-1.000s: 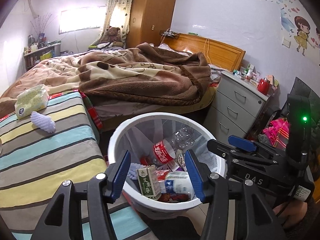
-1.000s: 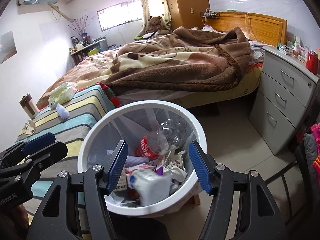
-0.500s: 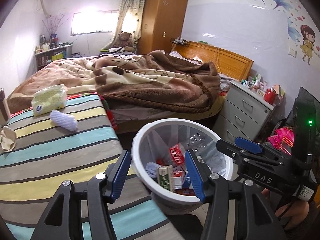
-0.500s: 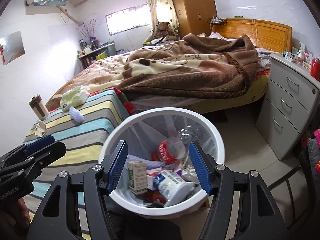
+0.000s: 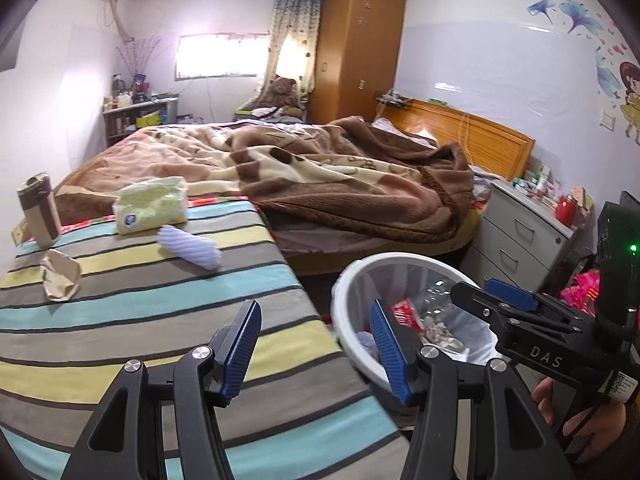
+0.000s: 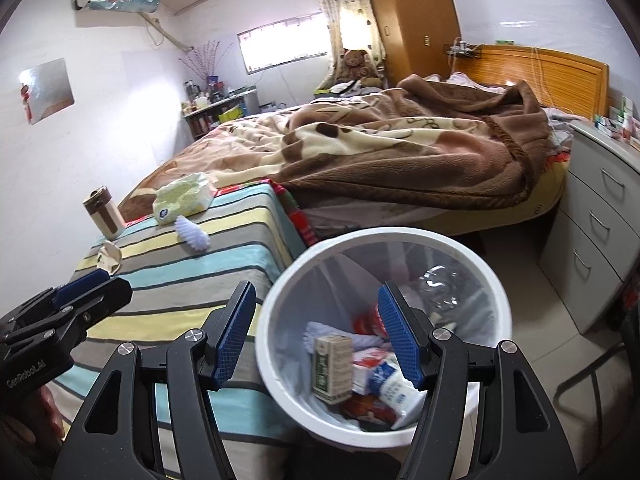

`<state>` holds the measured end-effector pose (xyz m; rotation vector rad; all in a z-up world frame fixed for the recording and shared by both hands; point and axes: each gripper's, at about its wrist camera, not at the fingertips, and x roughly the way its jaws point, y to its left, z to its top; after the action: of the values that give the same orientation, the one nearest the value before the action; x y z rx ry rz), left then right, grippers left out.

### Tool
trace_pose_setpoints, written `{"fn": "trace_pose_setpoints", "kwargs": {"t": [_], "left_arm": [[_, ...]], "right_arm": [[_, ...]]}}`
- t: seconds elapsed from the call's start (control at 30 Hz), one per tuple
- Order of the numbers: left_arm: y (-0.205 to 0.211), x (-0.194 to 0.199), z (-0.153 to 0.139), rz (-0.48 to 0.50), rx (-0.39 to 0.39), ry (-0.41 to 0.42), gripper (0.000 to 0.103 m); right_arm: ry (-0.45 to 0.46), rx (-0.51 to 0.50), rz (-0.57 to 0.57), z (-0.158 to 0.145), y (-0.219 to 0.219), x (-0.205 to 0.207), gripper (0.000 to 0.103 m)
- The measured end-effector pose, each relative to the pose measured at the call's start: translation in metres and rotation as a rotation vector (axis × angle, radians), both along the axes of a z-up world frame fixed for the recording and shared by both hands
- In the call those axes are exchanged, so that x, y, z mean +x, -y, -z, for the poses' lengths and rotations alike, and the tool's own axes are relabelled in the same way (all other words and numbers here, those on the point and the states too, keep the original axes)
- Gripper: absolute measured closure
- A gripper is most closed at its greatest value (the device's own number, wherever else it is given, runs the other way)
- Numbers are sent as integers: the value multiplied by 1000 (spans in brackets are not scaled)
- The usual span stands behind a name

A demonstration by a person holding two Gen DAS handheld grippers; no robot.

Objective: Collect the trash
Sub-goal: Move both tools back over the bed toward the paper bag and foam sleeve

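Observation:
A white waste bin (image 6: 280,292) (image 5: 340,300) with a clear liner stands beside the striped table and holds a bottle, cartons and wrappers. On the striped cloth (image 5: 160,320) lie a crumpled beige paper (image 5: 60,276) (image 6: 109,258), a lilac ribbed object (image 5: 190,248) (image 6: 192,234) and a green tissue pack (image 5: 152,204) (image 6: 184,198). A brown and beige cup (image 5: 38,210) (image 6: 103,212) stands at the far left corner. My left gripper (image 5: 316,344) is open and empty over the table's right edge. My right gripper (image 6: 318,328) is open and empty over the bin's near rim.
A bed with a brown blanket (image 5: 340,172) lies behind the table. A grey drawer cabinet (image 5: 520,232) (image 6: 600,224) with small items and a red cup (image 5: 565,210) stands at the right. A wardrobe (image 5: 356,48) stands at the back.
Both grippers have pulled back and swung left from above the bin. The left one now faces the striped table; the paper and the cup have come into its view. Both stay open.

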<state>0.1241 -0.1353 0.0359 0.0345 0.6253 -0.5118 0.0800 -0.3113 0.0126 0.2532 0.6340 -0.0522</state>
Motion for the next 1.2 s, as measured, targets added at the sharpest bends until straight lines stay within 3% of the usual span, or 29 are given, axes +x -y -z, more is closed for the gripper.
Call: {"fn": "trace_pose_setpoints", "kwargs": {"t": [0.53,1.2], "left_arm": [[-90,42,3,-172,-15,-16,46],[-210,117,20,-449,-6,-60,46]], "right_arm": [[15,6,-118,-3,-50,36,38],[-54,-51,-271,12,-109,115,38]]}}
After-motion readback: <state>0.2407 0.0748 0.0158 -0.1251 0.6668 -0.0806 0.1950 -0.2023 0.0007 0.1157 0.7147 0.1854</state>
